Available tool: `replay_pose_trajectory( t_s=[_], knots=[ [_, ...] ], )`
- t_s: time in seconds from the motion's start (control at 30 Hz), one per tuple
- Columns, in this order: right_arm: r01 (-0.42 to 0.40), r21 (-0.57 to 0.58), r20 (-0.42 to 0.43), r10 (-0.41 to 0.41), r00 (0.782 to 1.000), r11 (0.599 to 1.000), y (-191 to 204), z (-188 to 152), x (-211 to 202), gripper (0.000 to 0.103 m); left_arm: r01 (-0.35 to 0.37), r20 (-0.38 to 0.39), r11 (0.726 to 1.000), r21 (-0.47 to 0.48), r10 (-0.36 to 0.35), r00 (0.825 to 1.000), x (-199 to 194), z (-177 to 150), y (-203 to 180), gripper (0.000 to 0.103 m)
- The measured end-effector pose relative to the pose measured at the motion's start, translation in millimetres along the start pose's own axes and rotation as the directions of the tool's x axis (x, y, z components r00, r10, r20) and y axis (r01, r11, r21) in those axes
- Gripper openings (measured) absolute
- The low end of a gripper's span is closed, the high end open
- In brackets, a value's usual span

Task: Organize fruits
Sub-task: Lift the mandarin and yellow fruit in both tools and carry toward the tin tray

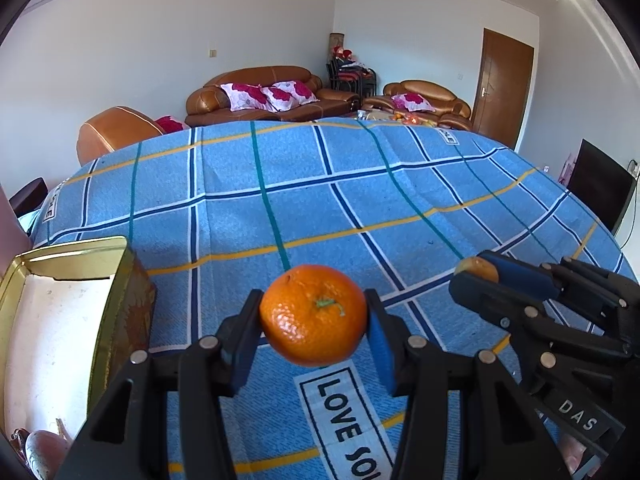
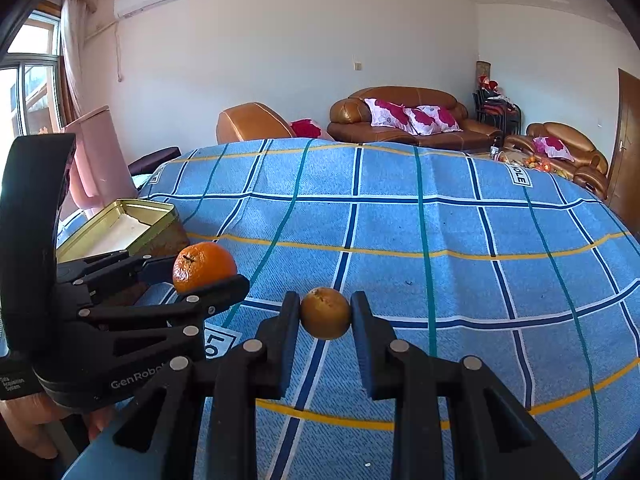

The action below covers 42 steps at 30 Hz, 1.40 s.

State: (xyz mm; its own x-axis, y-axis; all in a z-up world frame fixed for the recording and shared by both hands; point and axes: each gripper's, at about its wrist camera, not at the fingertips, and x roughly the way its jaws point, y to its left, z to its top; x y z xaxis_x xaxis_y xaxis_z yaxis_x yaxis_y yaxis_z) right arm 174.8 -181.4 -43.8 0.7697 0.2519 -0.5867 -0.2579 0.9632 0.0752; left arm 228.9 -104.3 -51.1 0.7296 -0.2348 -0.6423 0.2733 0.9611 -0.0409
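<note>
Blue checked cloth (image 1: 320, 184) covers the table beneath you. Your left gripper (image 1: 314, 316) is clamped on a bright tangerine (image 1: 314, 314), lifted clear of the cloth with its stem facing you. Your right gripper (image 2: 326, 314) pinches a smaller, duller orange fruit (image 2: 326, 313), mostly hidden by the fingers in the left view. Both point forward, side by side. An open gold tin (image 1: 120, 280), cut off at the frame's edge, sits left.
</note>
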Motion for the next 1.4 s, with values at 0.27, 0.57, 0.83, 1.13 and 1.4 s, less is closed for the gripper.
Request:
replay_pose_trajectory(
  t_s=[0.27, 0.57, 0.83, 1.13, 1.4],
  knots=[
    [-0.001, -0.002, 0.022, 0.001, 1.0, 1.0, -0.6, -1.9, -6.4, 0.028, -0.009, 0.031, 1.0, 0.005, 0.009, 0.999, -6.4, -0.3, -1.7, 0.051],
    [-0.005, -0.016, 0.056, 0.006, 0.998, 1.0, 0.2, -3.2, -13.2, 0.028, -0.022, 0.076, 1.0, 0.012, 0.021, 0.997, -15.2, -1.1, -2.7, 0.051],
    [-0.002, -0.022, 0.077, 0.004, 0.997, 1.0, 0.9, -2.3, -17.3, 0.028, -0.035, 0.105, 0.999, 0.023, 0.032, 0.994, -21.1, -3.7, -5.1, 0.051],
    [0.002, -0.035, 0.104, 0.002, 0.995, 0.999, 3.4, -4.2, -23.8, 0.028, -0.045, 0.133, 0.999, 0.025, 0.041, 0.99, -27.4, -4.1, -6.2, 0.051],
    [0.003, -0.04, 0.126, 0.002, 0.992, 0.999, 3.0, -4.8, -28.3, 0.028, -0.053, 0.163, 0.998, 0.03, 0.048, 0.985, -34.3, -6.0, -7.9, 0.051]
  ],
)
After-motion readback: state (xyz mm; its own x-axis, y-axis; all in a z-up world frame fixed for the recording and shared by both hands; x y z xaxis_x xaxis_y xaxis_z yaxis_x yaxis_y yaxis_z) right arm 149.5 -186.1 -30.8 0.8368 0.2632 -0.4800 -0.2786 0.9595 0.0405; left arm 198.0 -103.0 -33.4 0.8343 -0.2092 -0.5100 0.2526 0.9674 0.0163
